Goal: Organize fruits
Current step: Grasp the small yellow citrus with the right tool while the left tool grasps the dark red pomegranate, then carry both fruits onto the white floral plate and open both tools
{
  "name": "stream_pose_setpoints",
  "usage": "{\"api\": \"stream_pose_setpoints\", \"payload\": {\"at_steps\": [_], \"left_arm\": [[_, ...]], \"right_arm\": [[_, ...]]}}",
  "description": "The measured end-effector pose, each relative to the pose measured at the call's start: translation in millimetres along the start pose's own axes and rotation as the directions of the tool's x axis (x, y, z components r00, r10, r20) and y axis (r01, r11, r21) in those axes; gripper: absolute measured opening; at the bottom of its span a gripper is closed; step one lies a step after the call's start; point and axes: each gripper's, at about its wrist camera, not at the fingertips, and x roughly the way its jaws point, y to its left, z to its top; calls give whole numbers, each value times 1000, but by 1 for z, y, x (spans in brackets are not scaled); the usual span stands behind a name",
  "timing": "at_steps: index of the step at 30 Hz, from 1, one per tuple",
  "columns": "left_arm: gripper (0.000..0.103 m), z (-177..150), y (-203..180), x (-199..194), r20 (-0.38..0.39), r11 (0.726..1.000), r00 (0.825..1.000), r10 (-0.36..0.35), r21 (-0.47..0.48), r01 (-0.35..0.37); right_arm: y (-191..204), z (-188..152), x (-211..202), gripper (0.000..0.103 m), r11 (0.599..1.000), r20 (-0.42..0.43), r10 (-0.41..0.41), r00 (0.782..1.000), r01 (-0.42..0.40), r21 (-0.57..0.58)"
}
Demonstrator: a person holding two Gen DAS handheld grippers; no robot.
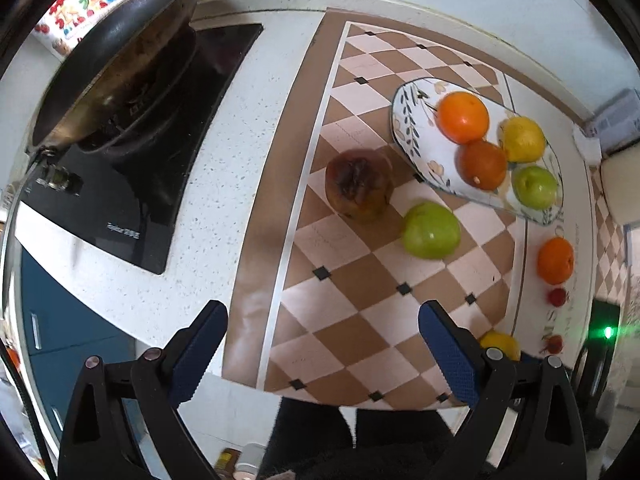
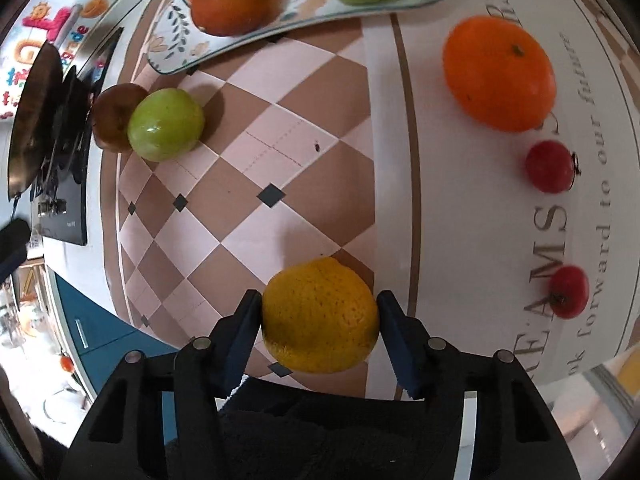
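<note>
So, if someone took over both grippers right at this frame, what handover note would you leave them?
Left gripper: open, empty, above the checkered mat.
Right gripper: pads on both sides of the yellow citrus at the mat's near edge; grip looks closed on it, not lifted.
On the plate: two oranges, a yellow fruit, a green apple.
Still loose: green apple beside the dark brown fruit, big orange, two small red fruits.
Next, probably: carry the citrus to the plate, then the rest.

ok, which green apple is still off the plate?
The green apple on the checkered mat, touching the dark browned fruit. The other green one sits on the plate.
</note>
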Motion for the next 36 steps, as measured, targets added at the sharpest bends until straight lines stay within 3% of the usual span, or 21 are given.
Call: {"api": "stream_pose_setpoints", "payload": {"at_steps": [10,21,22,25,27,32,36], "left_arm": [[98,68,23,34,-74,987,989,-129,-108,121],[98,105,-24,89,-124,994,990,-72,74,81],[97,106,-24,92,-194,983,978,-76,147,105],[82,107,-22,98,-194,981,975,-107,139,135],[63,107,-24,102,-196,978,974,-114,151,145],[61,101,-24,100,-158,981,983,-90,153,115],[61,76,-13,88,-151,985,981,-121,106,137]], "right_arm": [[-12,39,-22,61,999,55,-6,998,4,40],[-12,63,-20,61,999,28,-1,1000,0,39],[-11,62,-18,61,999,26,-2,1000,1,38],[-10,61,-16,61,999,20,-3,1000,2,38],[-10,60,-13,61,999,14,-6,1000,6,39],[-5,58,-5,61,999,0,-19,1000,19,31],[-5,57,-3,61,999,-10,-23,1000,24,29]]}}
